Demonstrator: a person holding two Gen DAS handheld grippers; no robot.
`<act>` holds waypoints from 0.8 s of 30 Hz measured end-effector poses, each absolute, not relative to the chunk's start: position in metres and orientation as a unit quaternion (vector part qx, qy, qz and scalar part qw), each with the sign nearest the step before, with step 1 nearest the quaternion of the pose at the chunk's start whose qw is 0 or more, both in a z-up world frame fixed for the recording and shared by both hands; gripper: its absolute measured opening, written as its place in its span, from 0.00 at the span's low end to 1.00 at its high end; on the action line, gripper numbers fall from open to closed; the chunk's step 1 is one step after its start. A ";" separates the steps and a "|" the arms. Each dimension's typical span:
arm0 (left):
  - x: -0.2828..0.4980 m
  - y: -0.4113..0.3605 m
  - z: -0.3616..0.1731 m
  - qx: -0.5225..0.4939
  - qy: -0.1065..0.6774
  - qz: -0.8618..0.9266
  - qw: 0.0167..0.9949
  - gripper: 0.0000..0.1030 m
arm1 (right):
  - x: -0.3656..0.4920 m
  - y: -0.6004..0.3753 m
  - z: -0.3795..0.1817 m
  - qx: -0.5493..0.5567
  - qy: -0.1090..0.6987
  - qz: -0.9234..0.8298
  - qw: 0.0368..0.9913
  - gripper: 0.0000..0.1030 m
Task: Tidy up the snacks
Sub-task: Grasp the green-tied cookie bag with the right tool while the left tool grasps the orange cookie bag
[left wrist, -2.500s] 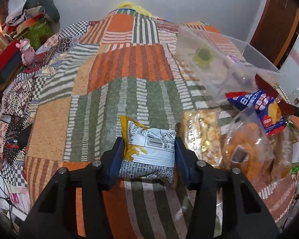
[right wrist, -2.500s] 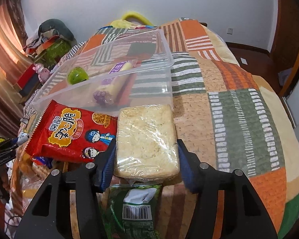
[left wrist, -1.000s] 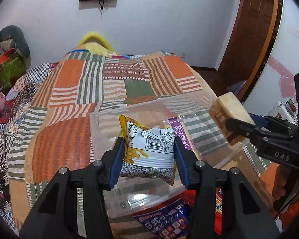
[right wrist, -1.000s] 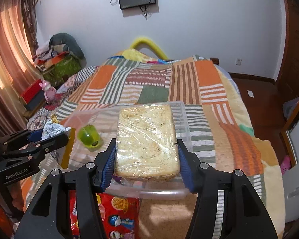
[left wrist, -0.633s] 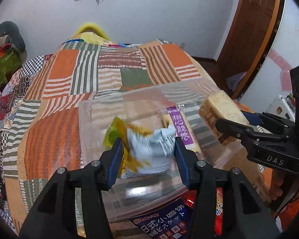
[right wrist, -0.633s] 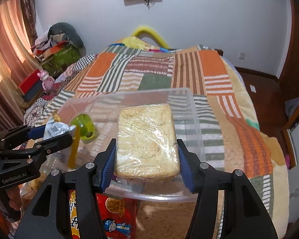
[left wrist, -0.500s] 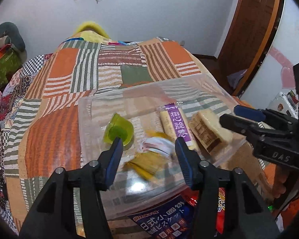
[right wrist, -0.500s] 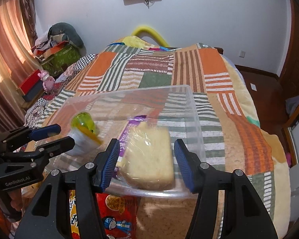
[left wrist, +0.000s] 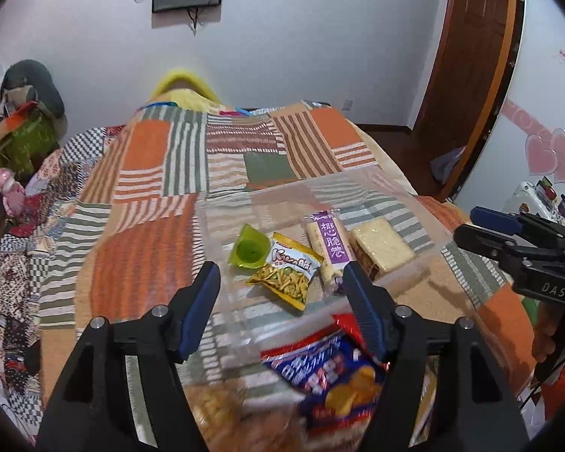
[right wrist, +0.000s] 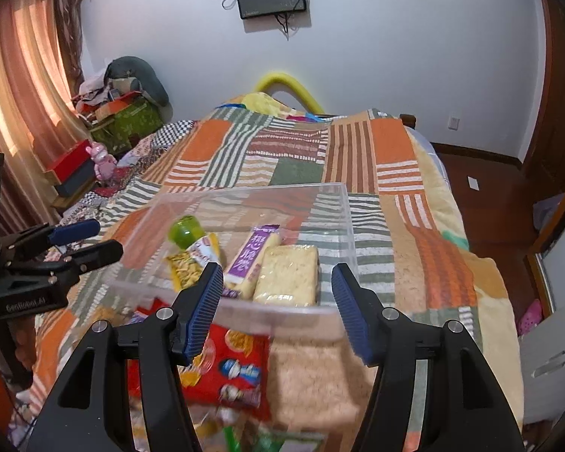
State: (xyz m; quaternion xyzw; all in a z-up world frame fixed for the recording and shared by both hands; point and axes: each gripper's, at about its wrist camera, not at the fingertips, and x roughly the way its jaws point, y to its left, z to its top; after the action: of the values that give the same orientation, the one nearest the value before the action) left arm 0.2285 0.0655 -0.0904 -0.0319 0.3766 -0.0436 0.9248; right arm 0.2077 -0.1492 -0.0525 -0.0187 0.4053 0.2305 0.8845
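Note:
A clear plastic bin (left wrist: 388, 192) (right wrist: 342, 203) sits on the patchwork bed. Inside lie a green jelly cup (left wrist: 249, 251) (right wrist: 184, 230), a yellow-and-white chip bag (left wrist: 288, 269) (right wrist: 192, 260), a purple-labelled long snack (left wrist: 329, 243) (right wrist: 253, 256) and a clear-wrapped noodle block (left wrist: 382, 243) (right wrist: 288, 275). My left gripper (left wrist: 280, 301) is open and empty above the bin's near edge. My right gripper (right wrist: 277, 301) is open and empty above the bin's near wall.
Outside the bin, near me, lie a blue biscuit bag (left wrist: 339, 373), a red snack bag (right wrist: 226, 361), a clear bag of yellow puffs (left wrist: 222, 410) and a green packet (right wrist: 282, 440). Clutter and boxes (right wrist: 124, 120) stand left of the bed. A door (left wrist: 467, 56) is at right.
Both grippers opened: the chip bag dropped from the left and the noodle block from the right into the bin. Both grippers then drew back and rose.

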 end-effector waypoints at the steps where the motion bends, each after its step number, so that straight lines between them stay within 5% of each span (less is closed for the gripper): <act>1: 0.222 0.067 -0.088 -0.029 0.375 -0.042 0.926 0.67 | 0.203 -0.150 -0.050 -0.018 0.403 0.231 0.885 0.55; 24: 0.104 0.089 -0.132 -0.023 0.410 -0.027 0.911 0.76 | 0.099 -0.151 -0.087 -0.015 0.442 0.217 0.870 0.64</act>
State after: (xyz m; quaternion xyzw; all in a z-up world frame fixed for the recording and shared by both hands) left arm 0.1043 0.0894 -0.1324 -0.0230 0.4100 -0.0265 0.9114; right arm 0.0993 -0.1512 -0.0868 -0.0146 0.4417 0.2173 0.8703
